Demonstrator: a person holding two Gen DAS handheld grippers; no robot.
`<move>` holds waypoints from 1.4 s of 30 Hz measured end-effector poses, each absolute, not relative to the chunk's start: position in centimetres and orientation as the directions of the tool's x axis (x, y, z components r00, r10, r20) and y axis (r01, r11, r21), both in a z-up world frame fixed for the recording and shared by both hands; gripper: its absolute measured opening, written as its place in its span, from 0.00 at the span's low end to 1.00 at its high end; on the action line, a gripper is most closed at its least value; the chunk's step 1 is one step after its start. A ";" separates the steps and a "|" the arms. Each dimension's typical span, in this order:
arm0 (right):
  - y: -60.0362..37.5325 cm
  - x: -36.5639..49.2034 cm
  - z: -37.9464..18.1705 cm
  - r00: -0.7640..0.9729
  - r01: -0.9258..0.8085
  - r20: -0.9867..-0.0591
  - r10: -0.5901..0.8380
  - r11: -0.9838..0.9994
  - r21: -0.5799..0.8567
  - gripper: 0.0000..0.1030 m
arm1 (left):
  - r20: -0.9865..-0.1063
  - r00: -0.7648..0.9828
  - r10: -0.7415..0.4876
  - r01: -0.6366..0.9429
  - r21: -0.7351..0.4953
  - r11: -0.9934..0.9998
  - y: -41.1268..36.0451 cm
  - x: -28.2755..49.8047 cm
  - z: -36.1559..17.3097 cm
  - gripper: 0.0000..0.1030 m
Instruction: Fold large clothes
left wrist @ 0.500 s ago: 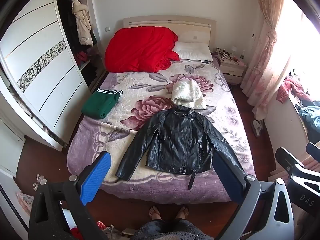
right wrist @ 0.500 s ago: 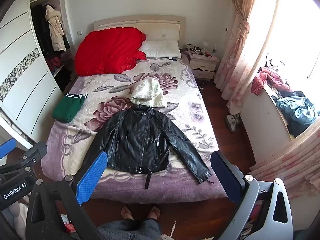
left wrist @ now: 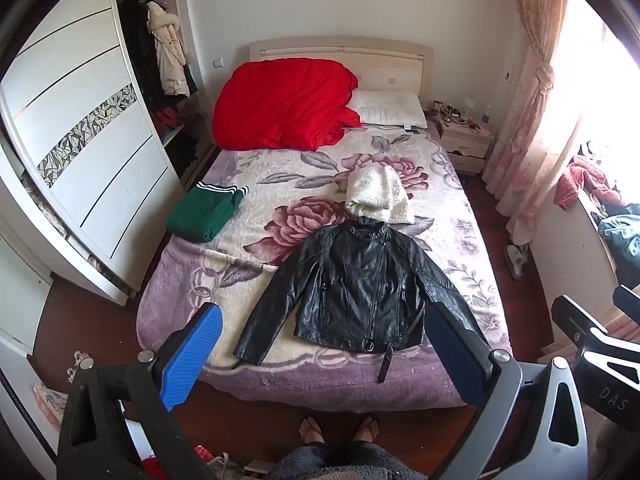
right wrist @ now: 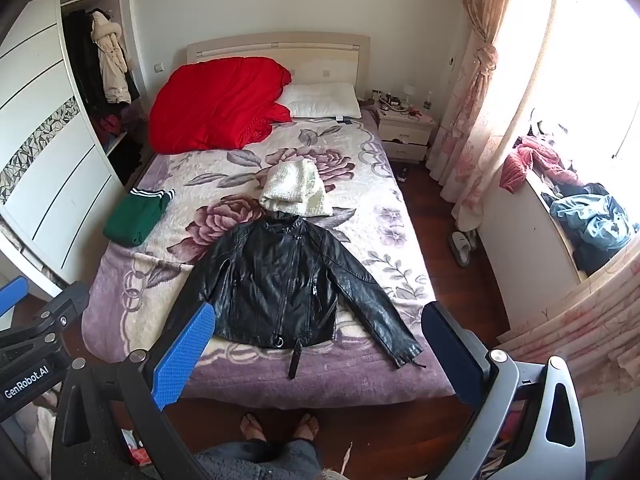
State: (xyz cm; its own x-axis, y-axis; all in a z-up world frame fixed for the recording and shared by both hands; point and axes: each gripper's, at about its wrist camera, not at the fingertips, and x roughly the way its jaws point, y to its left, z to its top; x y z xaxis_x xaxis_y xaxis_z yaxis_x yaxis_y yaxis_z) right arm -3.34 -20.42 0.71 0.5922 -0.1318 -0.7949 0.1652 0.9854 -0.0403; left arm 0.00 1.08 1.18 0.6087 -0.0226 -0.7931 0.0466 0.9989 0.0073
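A black leather jacket (left wrist: 356, 284) lies flat, front up, sleeves spread, near the foot of the bed (left wrist: 256, 376); it also shows in the right wrist view (right wrist: 280, 280). Its belt strap hangs over the foot edge. My left gripper (left wrist: 324, 316) is open and empty, held high above the foot of the bed. My right gripper (right wrist: 316, 316) is open and empty at about the same height. Each gripper's body shows at the edge of the other's view.
A folded white knit (left wrist: 376, 196) lies just above the jacket's collar. A folded green garment (left wrist: 204, 212) lies at the bed's left edge. A red quilt (left wrist: 280, 104) and pillow (left wrist: 388, 108) lie at the head. Wardrobe (left wrist: 80, 152) stands left, nightstand (left wrist: 464, 140) and curtains right.
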 end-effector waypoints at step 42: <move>-20.0 -2.4 3.5 0.607 0.161 -0.785 -0.124 0.986 -0.031 1.00 | -0.783 0.622 -0.015 0.042 0.015 0.999 0.9 -0.1 1.9 1.00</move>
